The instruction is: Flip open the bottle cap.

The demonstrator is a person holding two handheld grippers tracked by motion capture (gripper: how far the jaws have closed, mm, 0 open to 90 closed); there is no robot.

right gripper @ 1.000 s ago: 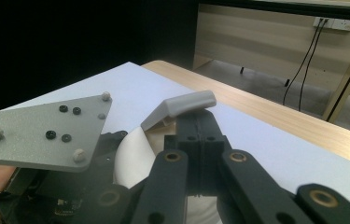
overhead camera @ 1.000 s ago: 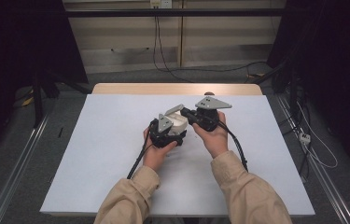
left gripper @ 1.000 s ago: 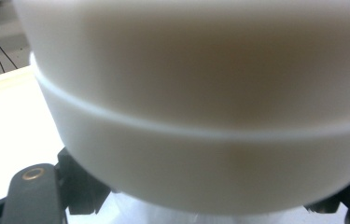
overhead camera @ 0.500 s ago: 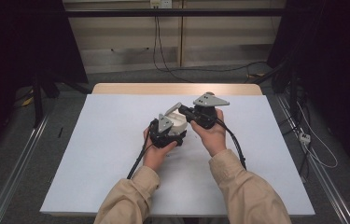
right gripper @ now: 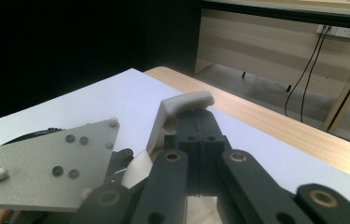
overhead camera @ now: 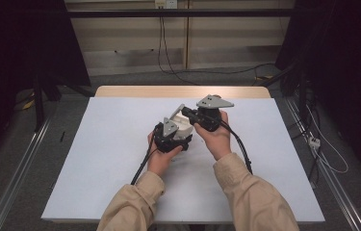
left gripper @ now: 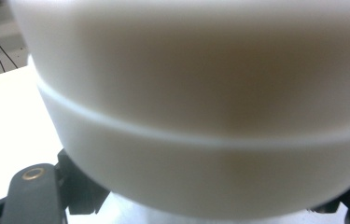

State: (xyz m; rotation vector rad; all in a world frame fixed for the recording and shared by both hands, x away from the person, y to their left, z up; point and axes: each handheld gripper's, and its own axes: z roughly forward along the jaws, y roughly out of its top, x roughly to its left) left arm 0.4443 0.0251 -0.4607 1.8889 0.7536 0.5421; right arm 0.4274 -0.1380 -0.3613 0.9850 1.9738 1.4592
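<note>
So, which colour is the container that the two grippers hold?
The container is white or cream; the left gripper view shows it best.

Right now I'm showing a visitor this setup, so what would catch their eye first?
Two hands meeting at the middle of the white table, working one white container. The left gripper holds its body, which looms close in the left gripper view. The right gripper is shut on its raised white tab.

No text, label, brand, number or sign could be read anywhere in these views.
</note>
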